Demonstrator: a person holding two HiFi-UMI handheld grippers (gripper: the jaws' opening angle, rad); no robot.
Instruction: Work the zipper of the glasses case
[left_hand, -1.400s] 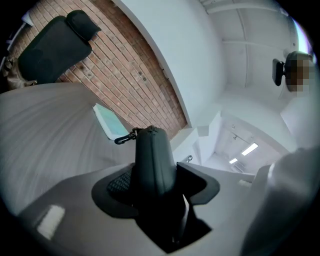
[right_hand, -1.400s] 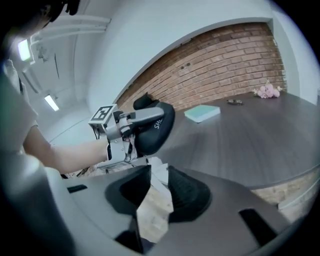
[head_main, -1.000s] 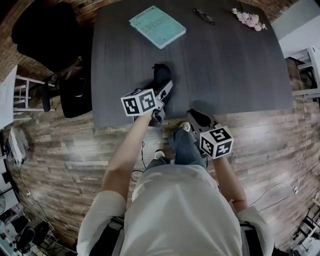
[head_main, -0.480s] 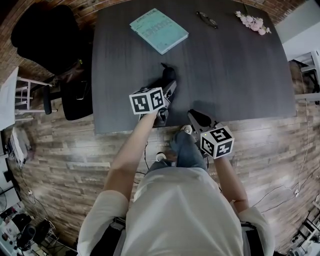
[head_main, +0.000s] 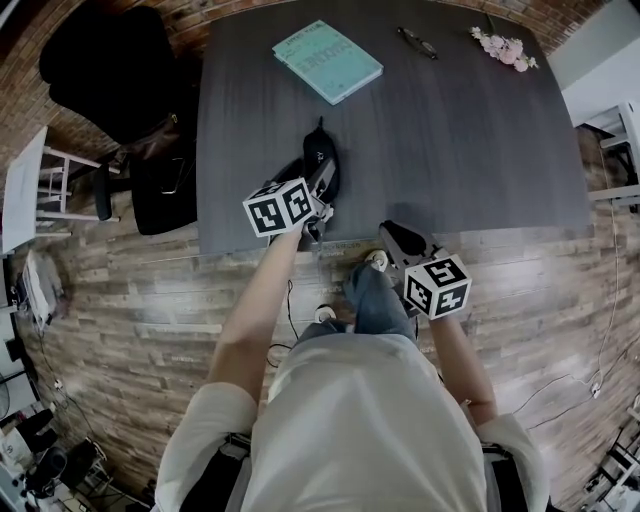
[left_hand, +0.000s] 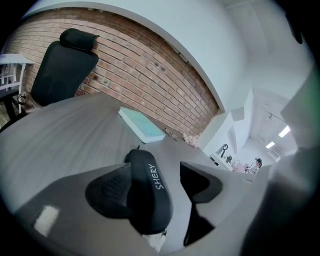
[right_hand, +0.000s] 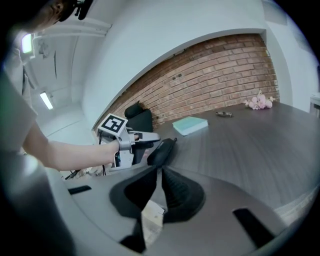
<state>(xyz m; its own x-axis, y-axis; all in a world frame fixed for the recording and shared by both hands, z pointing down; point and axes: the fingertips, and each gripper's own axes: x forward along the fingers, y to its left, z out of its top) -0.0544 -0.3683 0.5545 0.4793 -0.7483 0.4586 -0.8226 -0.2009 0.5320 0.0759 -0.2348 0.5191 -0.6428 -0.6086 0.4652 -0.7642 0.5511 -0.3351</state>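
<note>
One black oblong glasses case (head_main: 322, 158) lies near the dark grey table's (head_main: 470, 140) six-o'clock edge, between the left gripper's (left_hand: 155, 167) released jaws, which have just been opening. At its four o'clock, the right gripper (right_hand: 160, 170) is clenched, empty.

- The case (head_main: 321, 158) is black, long and rounded, with blunt ends and a smooth, slightly domed top.
- White lettering (left_hand: 157, 176) reading "SHERY" runs lengthwise along that top.
- It lies on the dark grey table (head_main: 480, 150), near the front edge and left of the middle, with its long axis pointing away from the person.
- A small thin tab (left_hand: 138, 147) sticks out at its far end; it is too small to tell more.
- The shell looks closed, with no gap showing; the zipper line itself cannot be made out.
</note>
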